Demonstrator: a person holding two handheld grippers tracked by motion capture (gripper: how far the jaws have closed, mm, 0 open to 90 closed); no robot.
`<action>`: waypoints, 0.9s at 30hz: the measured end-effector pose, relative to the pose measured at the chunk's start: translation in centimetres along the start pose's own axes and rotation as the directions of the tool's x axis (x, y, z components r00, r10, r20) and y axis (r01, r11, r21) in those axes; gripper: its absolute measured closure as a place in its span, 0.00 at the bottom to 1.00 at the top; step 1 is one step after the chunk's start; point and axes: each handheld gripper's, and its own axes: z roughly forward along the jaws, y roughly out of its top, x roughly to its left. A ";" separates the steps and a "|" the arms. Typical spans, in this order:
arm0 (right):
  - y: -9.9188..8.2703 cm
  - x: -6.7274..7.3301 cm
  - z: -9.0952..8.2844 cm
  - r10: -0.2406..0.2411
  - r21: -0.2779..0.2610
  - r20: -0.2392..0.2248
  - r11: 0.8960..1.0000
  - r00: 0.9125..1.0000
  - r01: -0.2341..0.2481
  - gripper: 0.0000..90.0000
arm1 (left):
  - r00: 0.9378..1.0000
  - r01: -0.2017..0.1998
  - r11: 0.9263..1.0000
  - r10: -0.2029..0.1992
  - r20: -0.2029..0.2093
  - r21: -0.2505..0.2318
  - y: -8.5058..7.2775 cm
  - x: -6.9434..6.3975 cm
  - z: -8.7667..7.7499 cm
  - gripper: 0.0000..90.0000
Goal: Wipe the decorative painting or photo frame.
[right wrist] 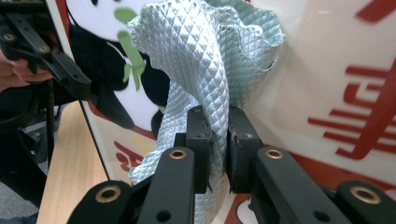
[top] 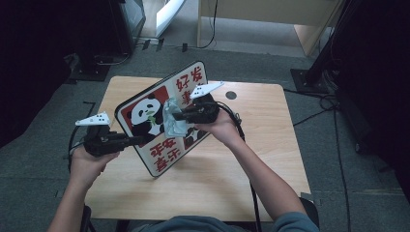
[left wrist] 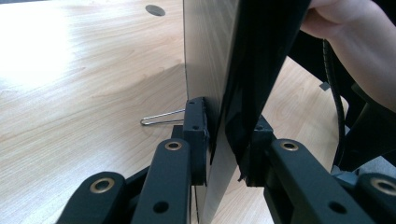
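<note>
A white sign board point(top: 159, 111) with a panda picture and red characters stands tilted on its lower edge on the wooden table point(top: 261, 159). My left gripper point(top: 140, 140) is shut on the board's left edge; the left gripper view has the thin board point(left wrist: 219, 70) edge-on, clamped between the pads. My right gripper point(top: 178, 117) is shut on a pale silver-green quilted cloth point(top: 173, 118) and holds it against the board's face. In the right gripper view the cloth point(right wrist: 205, 60) bunches up above the jaws, over the panda print point(right wrist: 107, 88).
A wire clip point(left wrist: 161, 117) lies on the table behind the board. A round cable hole point(top: 231, 95) sits near the table's far edge. Dark stands and cables surround the table on grey carpet, with a pale wooden desk leg point(top: 199, 24) beyond.
</note>
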 end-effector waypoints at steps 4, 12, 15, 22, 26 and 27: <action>-0.7 0.1 0.3 0.002 0.003 0.005 1.000 1.000 -0.002 0.91 | 1.000 -0.002 1.000 0.002 0.001 0.000 0.0 0.0 0.0 0.85; -1.8 0.2 0.7 0.008 0.011 0.006 1.000 1.000 -0.008 0.91 | 1.000 -0.005 1.000 0.005 0.004 0.005 0.1 0.1 0.0 0.85; -2.3 0.2 0.9 0.010 0.014 0.007 1.000 1.000 -0.010 0.91 | 1.000 -0.007 1.000 0.007 0.006 0.005 0.1 0.1 0.0 0.85; -3.3 0.3 1.2 0.016 0.034 0.017 0.999 1.000 -0.016 0.91 | 1.000 -0.008 1.000 0.008 0.009 0.005 0.1 0.1 0.0 0.85; -4.0 0.3 1.4 0.022 0.044 0.020 0.999 1.000 -0.023 0.91 | 1.000 -0.010 1.000 0.010 0.013 0.006 0.1 0.2 0.0 0.85; -4.1 0.3 1.5 0.027 0.047 0.019 0.998 0.999 -0.028 0.91 | 1.000 -0.011 1.000 0.011 0.015 0.006 0.1 0.2 0.0 0.85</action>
